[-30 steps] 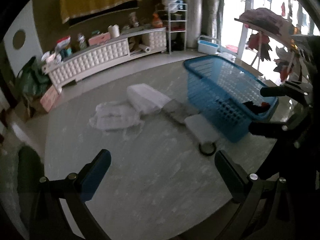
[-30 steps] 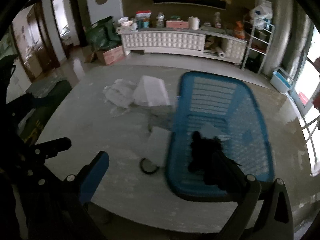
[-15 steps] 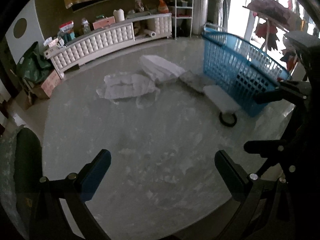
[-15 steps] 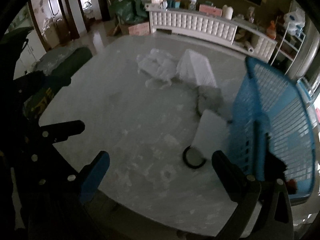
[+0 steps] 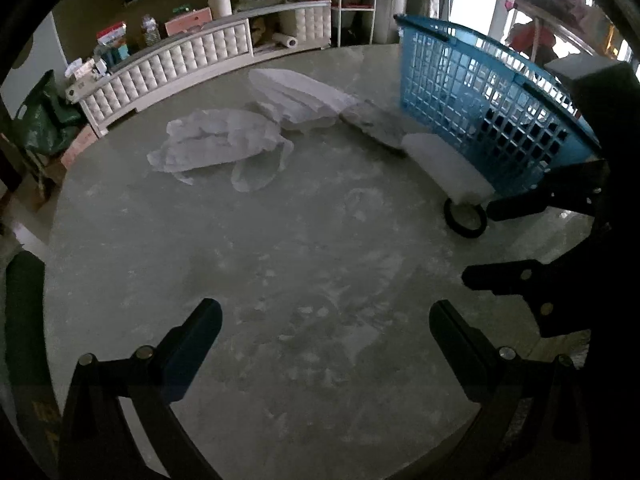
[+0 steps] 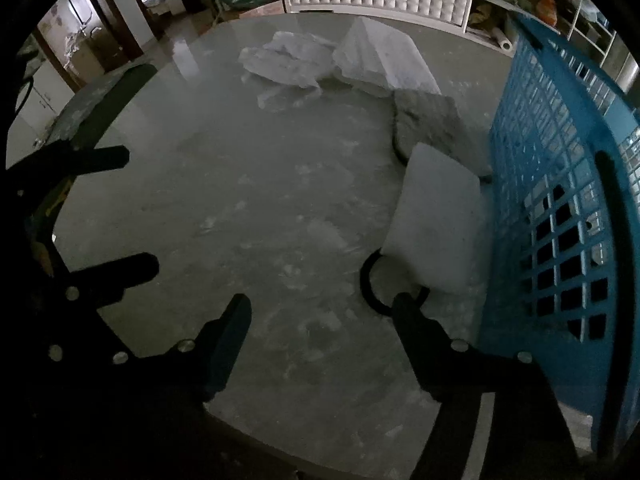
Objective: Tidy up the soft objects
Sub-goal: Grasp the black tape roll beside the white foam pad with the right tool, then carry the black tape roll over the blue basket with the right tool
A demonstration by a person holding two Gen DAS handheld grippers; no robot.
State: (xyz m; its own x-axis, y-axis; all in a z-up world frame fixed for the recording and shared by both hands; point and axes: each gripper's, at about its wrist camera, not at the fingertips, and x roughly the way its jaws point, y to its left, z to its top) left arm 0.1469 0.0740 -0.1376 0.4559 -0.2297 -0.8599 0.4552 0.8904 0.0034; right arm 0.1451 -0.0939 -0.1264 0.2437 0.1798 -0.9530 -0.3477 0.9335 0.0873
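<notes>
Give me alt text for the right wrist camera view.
The open right gripper hovers over a round grey table, aimed near a folded white cloth and black ring beside a blue plastic lattice basket. Farther back lie a grey folded cloth and two more white cloths.

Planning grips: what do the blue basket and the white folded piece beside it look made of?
Blue basket: rigid moulded plastic, by its even square lattice and slight sheen. White folded piece: probably matte cloth, with soft rounded edges, though foam cannot be excluded.
</notes>
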